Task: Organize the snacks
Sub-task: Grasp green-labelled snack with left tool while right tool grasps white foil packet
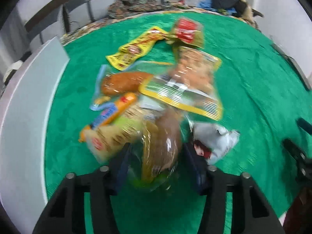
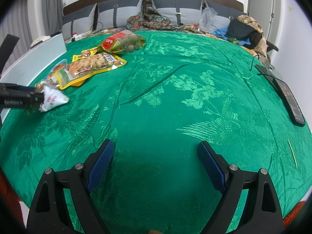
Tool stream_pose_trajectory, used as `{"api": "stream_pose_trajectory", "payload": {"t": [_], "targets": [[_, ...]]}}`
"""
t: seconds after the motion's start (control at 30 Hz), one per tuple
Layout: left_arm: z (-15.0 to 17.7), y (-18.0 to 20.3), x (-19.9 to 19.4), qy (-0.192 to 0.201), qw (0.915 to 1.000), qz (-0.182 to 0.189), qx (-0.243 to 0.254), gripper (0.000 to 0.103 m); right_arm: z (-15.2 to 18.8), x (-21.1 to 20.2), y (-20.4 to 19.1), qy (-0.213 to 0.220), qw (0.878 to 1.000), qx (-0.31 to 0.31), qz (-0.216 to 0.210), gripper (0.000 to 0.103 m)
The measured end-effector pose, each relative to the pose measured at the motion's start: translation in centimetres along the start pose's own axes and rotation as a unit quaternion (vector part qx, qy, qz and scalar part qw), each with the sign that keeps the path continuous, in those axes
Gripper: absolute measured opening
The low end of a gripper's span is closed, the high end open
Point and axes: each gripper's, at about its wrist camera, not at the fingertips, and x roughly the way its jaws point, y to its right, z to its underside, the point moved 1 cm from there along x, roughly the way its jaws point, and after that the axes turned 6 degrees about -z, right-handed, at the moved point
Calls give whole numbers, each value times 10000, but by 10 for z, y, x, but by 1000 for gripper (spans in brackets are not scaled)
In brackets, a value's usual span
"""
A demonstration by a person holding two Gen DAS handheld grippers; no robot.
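In the blurred left wrist view my left gripper [image 1: 156, 156] is shut on a clear packet with a brown snack [image 1: 163, 142] at the near end of a pile of snack bags. The pile holds a yellow-edged bag of nuts [image 1: 187, 81], a brown bun packet [image 1: 124, 81], a yellow strip packet [image 1: 136, 46], a red and gold bag [image 1: 187, 31] and a white packet [image 1: 214, 142]. In the right wrist view my right gripper [image 2: 156, 156] is open and empty over bare green cloth [image 2: 165, 117]; the left gripper [image 2: 21, 97] shows at the far left by the white packet [image 2: 52, 97].
A white panel [image 1: 29, 107] stands along the left edge of the green cloth. A black phone [image 2: 290, 101] and a cable lie at the right edge. A thin yellow stick [image 2: 292, 154] lies near the right. Cushions, clothes and bags sit behind.
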Motion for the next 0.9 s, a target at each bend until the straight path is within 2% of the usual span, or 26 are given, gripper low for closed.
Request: {"api": "stream_pose_trajectory", "payload": {"t": [0.07, 0.2, 0.23, 0.27, 0.3, 0.33, 0.4, 0.5, 0.53, 0.57, 0.6, 0.67, 0.73, 0.77, 0.8, 0.83, 0.9], "targets": [[10, -1, -12, -88, 9998, 175, -96, 40, 1, 0, 0, -1, 10000, 1, -2, 91], [38, -8, -28, -345, 9975, 422, -454, 40, 0, 0, 0, -4, 10000, -5, -11, 91], [42, -10, -31, -355, 9972, 407, -512, 43, -1, 0, 0, -5, 10000, -4, -11, 91], [45, -9, -33, -352, 9971, 367, -560, 59, 0, 0, 0, -5, 10000, -4, -10, 91], [45, -9, -34, -325, 9971, 324, -602, 79, 0, 0, 0, -6, 10000, -5, -11, 91], [45, -7, -36, -262, 9973, 289, -619, 86, 0, 0, 0, -5, 10000, -3, -10, 91], [38, -2, -35, -115, 9979, 207, -607, 88, 0, -1, 0, -2, 10000, -4, -11, 91], [29, 5, -18, -242, 9983, -25, -538, 88, 0, -1, 0, 5, 10000, -9, -10, 91], [28, 6, -13, -294, 9982, -117, -515, 86, -1, 0, 0, 10, 10000, -10, -11, 91], [29, 6, -9, -339, 9980, -183, -505, 76, -2, 0, 0, 14, 10000, -11, -13, 91], [31, 3, -12, -214, 9976, -14, -663, 49, -3, 1, -1, 21, 10000, -12, -15, 91], [35, -2, -16, -187, 9971, -90, -731, 49, -2, 1, 0, 49, 10000, -14, -25, 91], [45, -12, -23, -122, 9958, 9, -903, 45, 2, 0, 1, 92, 10000, -14, -35, 91], [52, -19, -29, -30, 9945, 73, -1049, 36, 2, 1, 1, 104, 9999, -13, -35, 91], [57, -24, -34, 27, 9930, 189, -1163, 33, 2, 1, 1, 111, 9999, -14, -37, 91], [63, -31, -40, 85, 9908, 305, -1319, 32, 2, 1, 1, 119, 9999, -14, -38, 91], [70, -39, -43, 106, 9896, 242, -1415, 32, 2, 1, 1, 119, 9999, -14, -43, 91]]}}
